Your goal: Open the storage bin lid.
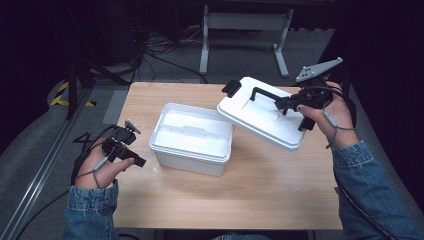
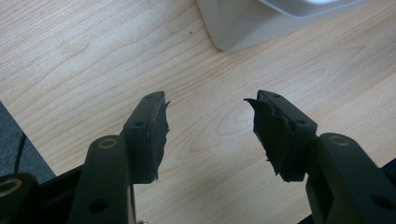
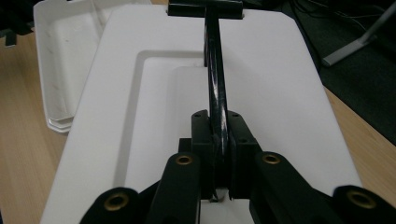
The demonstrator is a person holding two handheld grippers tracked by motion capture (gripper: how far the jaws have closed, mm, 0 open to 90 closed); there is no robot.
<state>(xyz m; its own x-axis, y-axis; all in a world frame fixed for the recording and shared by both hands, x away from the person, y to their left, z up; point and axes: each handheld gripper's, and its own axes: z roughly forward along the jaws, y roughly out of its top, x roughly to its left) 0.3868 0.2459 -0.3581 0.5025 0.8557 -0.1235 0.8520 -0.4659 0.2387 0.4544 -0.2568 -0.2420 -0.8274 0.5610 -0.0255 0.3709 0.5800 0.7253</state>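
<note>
My right hand-held gripper (image 1: pixel 292 102) is clamped on the thin black handle (image 3: pixel 215 88) of the white lid (image 1: pixel 260 117), and the lid hangs tilted in the air at the centre right of the high view, its lower edge just over the right rim of the open white box (image 1: pixel 192 137). In the right gripper view the handle runs straight up between my two jaws, which are pressed together on it, and the lid spreads out beneath. My left hand-held gripper (image 2: pixel 208 123) has its jaws apart with nothing between them, resting low at the lower left of the high view, close to the box's left end but not touching it. The worry I see is the grip itself: the handle is narrow and glossy, and the lid is broad and hangs off one side, so I judge it could pivot or slide in the pads and swing down. If its low edge drops, it may knock the box's rim and shove the box across the counter (image 1: pixel 260 190), since my left hand isn't steadying it. The black latch (image 1: pixel 231 88) at the lid's upper left end could also catch on the rim. The counter to the lower right is bare wood. Beyond the counter's far edge, at the top of the frame, stand a white metal frame (image 1: pixel 245 22) and loose cables (image 1: pixel 160 50) on the floor, well away.
</note>
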